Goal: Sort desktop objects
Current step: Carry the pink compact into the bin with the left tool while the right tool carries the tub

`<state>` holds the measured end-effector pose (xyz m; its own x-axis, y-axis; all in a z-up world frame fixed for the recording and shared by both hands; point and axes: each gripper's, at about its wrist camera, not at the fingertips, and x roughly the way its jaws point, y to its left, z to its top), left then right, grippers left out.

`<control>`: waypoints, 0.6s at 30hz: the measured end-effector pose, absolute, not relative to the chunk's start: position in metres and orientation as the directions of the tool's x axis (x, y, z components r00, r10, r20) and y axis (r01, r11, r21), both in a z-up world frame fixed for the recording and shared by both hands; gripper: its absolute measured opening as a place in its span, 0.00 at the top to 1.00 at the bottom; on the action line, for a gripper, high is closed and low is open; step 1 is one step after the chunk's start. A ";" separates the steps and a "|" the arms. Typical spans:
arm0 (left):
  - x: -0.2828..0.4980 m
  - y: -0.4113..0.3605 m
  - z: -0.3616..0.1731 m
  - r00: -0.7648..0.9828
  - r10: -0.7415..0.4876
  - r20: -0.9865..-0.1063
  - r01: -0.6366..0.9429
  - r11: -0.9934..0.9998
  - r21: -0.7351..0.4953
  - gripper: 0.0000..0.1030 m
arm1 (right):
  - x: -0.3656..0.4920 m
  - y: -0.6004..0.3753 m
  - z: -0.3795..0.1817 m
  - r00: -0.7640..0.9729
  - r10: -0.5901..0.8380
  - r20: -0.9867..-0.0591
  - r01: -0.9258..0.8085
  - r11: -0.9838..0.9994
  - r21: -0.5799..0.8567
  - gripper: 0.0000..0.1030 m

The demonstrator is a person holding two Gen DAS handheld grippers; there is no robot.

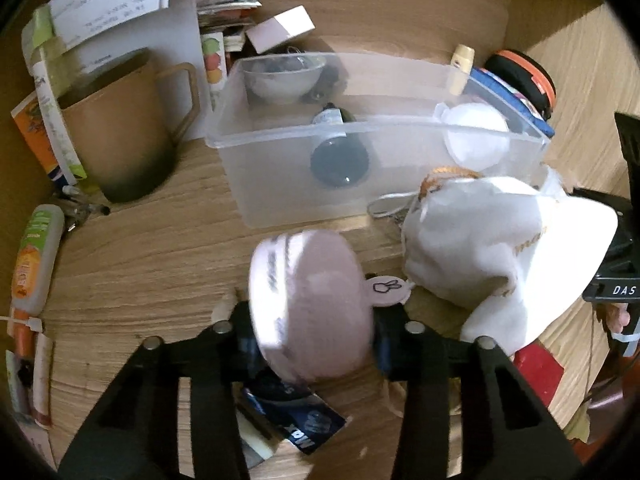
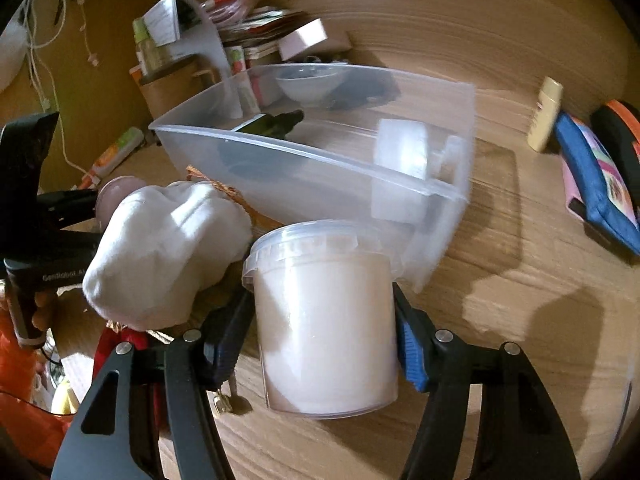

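Left gripper (image 1: pixel 314 344) jaws clamp a pink pouch (image 1: pixel 310 304), long axis up-frame; right gripper (image 2: pixel 320 344) jaws clamp an upright tub (image 2: pixel 326 320), frame centre.

Both wrist cams sit close above the tabletop (image 1: pixel 140 248), angled down along their jaws; both share clear bin (image 1: pixel 360 136) (image 2: pixel 320 152) & white pouch (image 1: pixel 500 232) (image 2: pixel 160 248).

- The pouch (image 1: pixel 312 312) hides the inner faces of the left jaws.
- The booklet (image 1: pixel 296 420) lies partly under the pouch.
- Print on the papers (image 1: pixel 108 4) is too blurred to read.
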<state>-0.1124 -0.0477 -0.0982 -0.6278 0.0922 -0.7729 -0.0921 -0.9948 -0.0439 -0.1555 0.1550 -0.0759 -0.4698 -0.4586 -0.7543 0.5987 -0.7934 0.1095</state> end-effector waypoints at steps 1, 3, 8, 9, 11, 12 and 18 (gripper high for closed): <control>-0.113 -0.050 -0.098 -0.629 0.092 -0.772 -0.088 -0.995 -0.047 0.60 | -0.156 0.159 -0.075 -0.475 -0.459 -0.751 0.589 -0.800 0.116 0.41; -0.114 -0.052 -0.098 -0.630 0.092 -0.771 -0.079 -0.995 -0.055 0.60 | -0.156 0.167 -0.070 -0.486 -0.458 -0.744 0.571 -0.811 0.126 0.41; -0.111 -0.056 -0.091 -0.647 0.089 -0.757 -0.066 -0.996 -0.060 0.60 | -0.153 0.183 -0.057 -0.527 -0.447 -0.723 0.534 -0.836 0.127 0.46; -0.111 -0.057 -0.088 -0.652 0.091 -0.753 -0.065 -0.996 -0.064 0.60 | -0.152 0.187 -0.054 -0.528 -0.448 -0.722 0.530 -0.838 0.133 0.46; -0.110 -0.059 -0.081 -0.665 0.093 -0.741 -0.060 -0.996 -0.071 0.60 | -0.152 0.191 -0.050 -0.536 -0.449 -0.715 0.526 -0.840 0.134 0.46; -0.109 -0.060 -0.078 -0.670 0.091 -0.737 -0.057 -0.996 -0.071 0.60 | -0.152 0.193 -0.048 -0.545 -0.441 -0.713 0.518 -0.846 0.128 0.46; -0.106 -0.068 -0.056 -0.706 0.095 -0.702 -0.047 -0.995 -0.088 0.60 | -0.147 0.203 -0.035 -0.569 -0.446 -0.691 0.514 -0.849 0.124 0.46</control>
<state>-0.1063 -0.0675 -0.0564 -0.7055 0.0953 -0.7022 -0.0472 -0.9950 -0.0875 -0.1469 0.2029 -0.0347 -0.5692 -0.4459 -0.6908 0.5142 -0.8486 0.1241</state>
